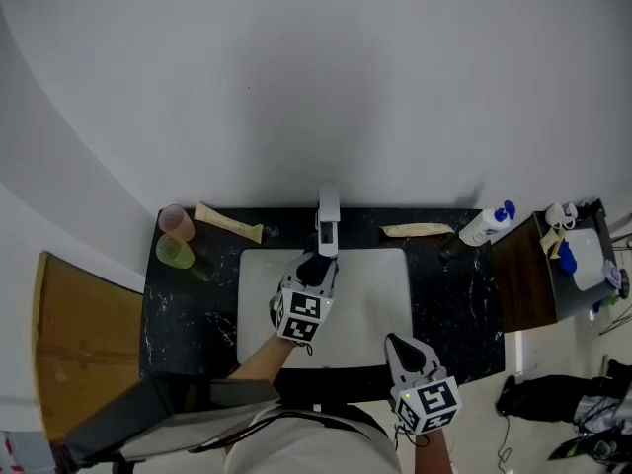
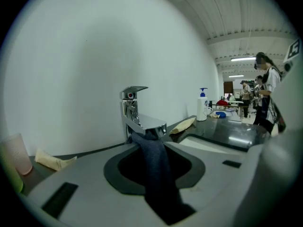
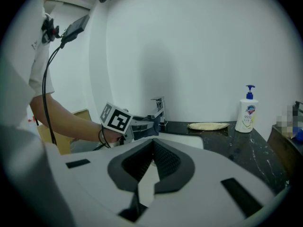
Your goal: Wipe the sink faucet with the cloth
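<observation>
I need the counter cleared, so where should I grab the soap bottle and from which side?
Grip the soap bottle by its white body, below the blue pump, from the front of the counter. It stands upright near the wall with a wooden cabinet on its right, so the front looks the most open side.

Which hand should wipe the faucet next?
Left. The left gripper holds the cloth, and the cloth's far end is right up at the faucet. The right gripper holds nothing and sits back by the front edge of the sink, so it would probably have further to go.
</observation>
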Motion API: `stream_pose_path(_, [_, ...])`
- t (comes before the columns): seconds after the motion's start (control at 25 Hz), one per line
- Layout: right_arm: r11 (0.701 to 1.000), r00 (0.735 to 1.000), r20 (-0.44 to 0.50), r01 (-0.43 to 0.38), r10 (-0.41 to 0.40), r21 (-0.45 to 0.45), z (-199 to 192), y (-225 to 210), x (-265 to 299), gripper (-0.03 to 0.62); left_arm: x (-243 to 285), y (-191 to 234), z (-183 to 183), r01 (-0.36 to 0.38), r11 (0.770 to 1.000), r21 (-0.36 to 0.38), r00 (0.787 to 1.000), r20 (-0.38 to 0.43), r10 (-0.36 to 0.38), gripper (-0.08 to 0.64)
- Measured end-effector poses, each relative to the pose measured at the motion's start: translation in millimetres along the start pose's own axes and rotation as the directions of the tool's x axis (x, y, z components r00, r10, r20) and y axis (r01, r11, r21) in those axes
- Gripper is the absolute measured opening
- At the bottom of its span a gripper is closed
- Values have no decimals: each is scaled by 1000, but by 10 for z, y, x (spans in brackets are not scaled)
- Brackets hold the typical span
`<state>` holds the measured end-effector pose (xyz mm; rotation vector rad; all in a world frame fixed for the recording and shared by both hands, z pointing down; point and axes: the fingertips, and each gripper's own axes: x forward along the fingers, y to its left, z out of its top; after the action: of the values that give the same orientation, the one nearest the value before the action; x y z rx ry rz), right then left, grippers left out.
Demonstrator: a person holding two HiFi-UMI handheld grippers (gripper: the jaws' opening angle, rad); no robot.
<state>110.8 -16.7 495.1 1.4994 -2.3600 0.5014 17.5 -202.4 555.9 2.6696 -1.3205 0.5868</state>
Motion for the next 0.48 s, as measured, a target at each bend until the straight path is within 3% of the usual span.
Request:
stream_pose_path(0.2, [1000, 1000, 19, -11, 12, -15, 98, 29, 54, 2, -220, -150, 33, 23, 999, -23, 999, 34, -22, 107])
stream_pose_path(0.48, [1000, 1000, 25, 2, -2, -16, 110, 27, -23, 2, 165, 128, -18, -25, 999, 32, 999, -31, 26, 109])
